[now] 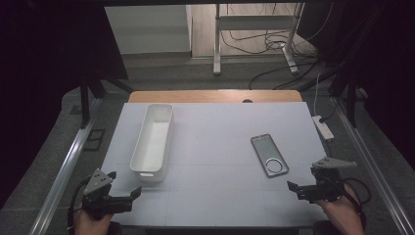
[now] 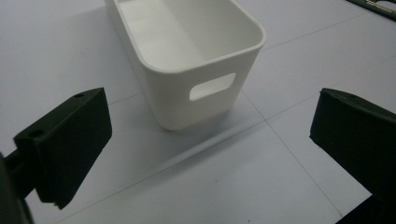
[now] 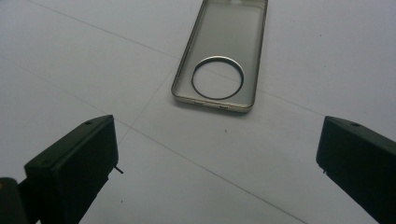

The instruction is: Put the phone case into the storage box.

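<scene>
A long white bin lies lengthwise on the left half of the white table; its near end with a handle slot faces my left gripper. That gripper is open and holds nothing, at the table's front left corner. A clear phone case with a round ring cut-out lies flat on the right half. In the right gripper view the phone case is just ahead of the wide-open jaws of my right gripper. The right gripper hovers near the front right edge, short of the case.
The white table top has a wooden strip along its far edge. A white power strip lies off the right side. Metal rails flank the table. A stand with cables is on the floor behind.
</scene>
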A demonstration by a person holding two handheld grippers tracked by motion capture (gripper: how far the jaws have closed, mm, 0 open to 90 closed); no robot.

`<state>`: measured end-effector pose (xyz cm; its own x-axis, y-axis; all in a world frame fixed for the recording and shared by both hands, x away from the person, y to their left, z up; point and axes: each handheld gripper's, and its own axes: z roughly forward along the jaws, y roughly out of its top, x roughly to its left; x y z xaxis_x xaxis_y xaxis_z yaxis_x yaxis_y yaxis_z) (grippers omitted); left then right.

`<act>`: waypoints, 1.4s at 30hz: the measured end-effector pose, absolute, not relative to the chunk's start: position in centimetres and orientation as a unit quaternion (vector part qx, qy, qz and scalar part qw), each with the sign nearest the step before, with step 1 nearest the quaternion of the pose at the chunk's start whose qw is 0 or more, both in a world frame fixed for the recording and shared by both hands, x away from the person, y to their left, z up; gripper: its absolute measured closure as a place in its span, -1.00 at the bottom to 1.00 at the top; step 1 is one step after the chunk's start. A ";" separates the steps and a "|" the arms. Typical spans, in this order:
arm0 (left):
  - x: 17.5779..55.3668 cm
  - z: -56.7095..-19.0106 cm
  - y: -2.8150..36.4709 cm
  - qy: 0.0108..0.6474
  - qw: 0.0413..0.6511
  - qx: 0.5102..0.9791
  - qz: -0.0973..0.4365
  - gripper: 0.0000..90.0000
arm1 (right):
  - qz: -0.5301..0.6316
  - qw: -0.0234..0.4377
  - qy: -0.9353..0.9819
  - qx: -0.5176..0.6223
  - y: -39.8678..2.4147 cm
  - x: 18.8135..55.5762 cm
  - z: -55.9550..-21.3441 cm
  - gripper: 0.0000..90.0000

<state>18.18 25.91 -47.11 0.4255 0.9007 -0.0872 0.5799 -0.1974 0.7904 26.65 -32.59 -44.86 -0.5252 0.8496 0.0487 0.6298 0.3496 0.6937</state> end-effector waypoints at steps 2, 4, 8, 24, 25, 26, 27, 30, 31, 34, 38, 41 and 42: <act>18.2 -47.1 25.9 0.496 0.395 0.746 0.204 -1.00 | 0.340 0.160 0.804 0.461 -32.6 26.8 -44.8 -1.00; 18.2 -47.1 25.9 0.495 0.395 0.747 0.203 -1.00 | 0.339 0.160 0.804 0.461 -32.6 26.9 -44.8 -1.00; 18.2 -47.1 25.8 0.493 0.391 0.750 0.203 -1.00 | 0.341 0.157 0.806 0.457 -32.5 27.4 -44.7 -1.00; 18.2 -47.1 25.9 0.495 0.392 0.749 0.203 -1.00 | 0.333 0.138 0.809 0.465 -32.2 29.3 -44.7 -1.00; 18.2 -47.1 25.9 0.495 0.392 0.749 0.203 -1.00 | 0.332 0.138 0.809 0.466 -32.1 29.5 -44.7 -1.00; 18.2 -47.1 25.9 0.495 0.392 0.749 0.203 -1.00 | 0.329 0.136 0.811 0.464 -32.1 29.7 -44.7 -1.00; 18.2 -47.1 25.9 0.495 0.392 0.749 0.203 -1.00 | 0.328 0.139 0.812 0.463 -32.0 29.8 -44.7 -1.00; 18.2 -47.1 25.9 0.495 0.392 0.749 0.203 -1.00 | 0.322 0.139 0.814 0.463 -31.9 30.0 -44.6 -1.00; 18.2 -47.1 25.9 0.495 0.392 0.749 0.203 -1.00 | 0.322 0.141 0.814 0.462 -31.8 30.2 -44.6 -1.00; 18.2 -47.1 25.9 0.495 0.392 0.749 0.203 -1.00 | 0.319 0.142 0.815 0.462 -31.7 30.6 -44.5 -1.00; 18.2 -47.1 25.9 0.495 0.392 0.748 0.203 -1.00 | 0.315 0.145 0.813 0.467 -31.4 31.3 -44.5 -1.00; 18.2 -47.1 25.9 0.495 0.392 0.748 0.203 -1.00 | 0.310 0.145 0.813 0.470 -31.2 31.7 -44.5 -1.00; 18.2 -47.1 25.9 0.495 0.392 0.748 0.203 -1.00 | 0.310 0.145 0.813 0.470 -31.2 31.7 -44.5 -1.00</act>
<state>18.24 25.87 -47.13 0.4275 0.9000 -0.0852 0.5820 -0.2018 0.7877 31.71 -31.24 -44.46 -0.5149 0.8555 0.0548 0.6752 0.3654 0.6407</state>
